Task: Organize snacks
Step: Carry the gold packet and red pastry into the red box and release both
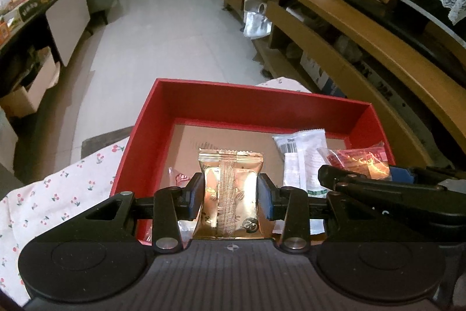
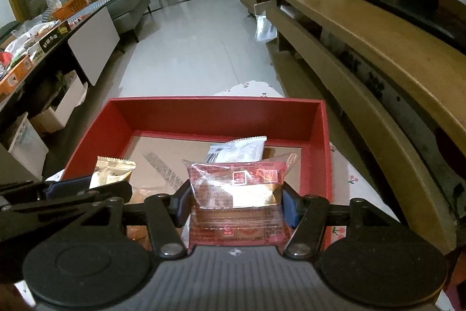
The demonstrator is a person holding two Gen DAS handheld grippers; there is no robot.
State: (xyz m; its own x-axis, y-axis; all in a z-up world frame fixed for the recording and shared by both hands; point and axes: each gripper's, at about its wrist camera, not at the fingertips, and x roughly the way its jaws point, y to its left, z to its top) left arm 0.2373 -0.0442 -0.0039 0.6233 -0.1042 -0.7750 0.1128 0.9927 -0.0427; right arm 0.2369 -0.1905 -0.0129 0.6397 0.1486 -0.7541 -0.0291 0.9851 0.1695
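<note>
A red box (image 1: 250,101) with a brown cardboard floor stands in front of both grippers; it also shows in the right wrist view (image 2: 215,112). My left gripper (image 1: 230,194) is shut on a gold snack packet (image 1: 231,188), held over the box's near edge. My right gripper (image 2: 236,201) is shut on a red and clear snack packet (image 2: 236,188) over the box's near right part. The red packet (image 1: 361,159) and the right gripper also show at the right of the left wrist view. A white packet (image 2: 238,150) lies flat inside the box (image 1: 303,156).
The box sits on a white cloth with cherry print (image 1: 58,194). A long wooden TV bench (image 2: 364,28) runs along the right. A cluttered dark table (image 2: 38,37) stands at the left. Tiled floor (image 2: 198,48) lies beyond the box.
</note>
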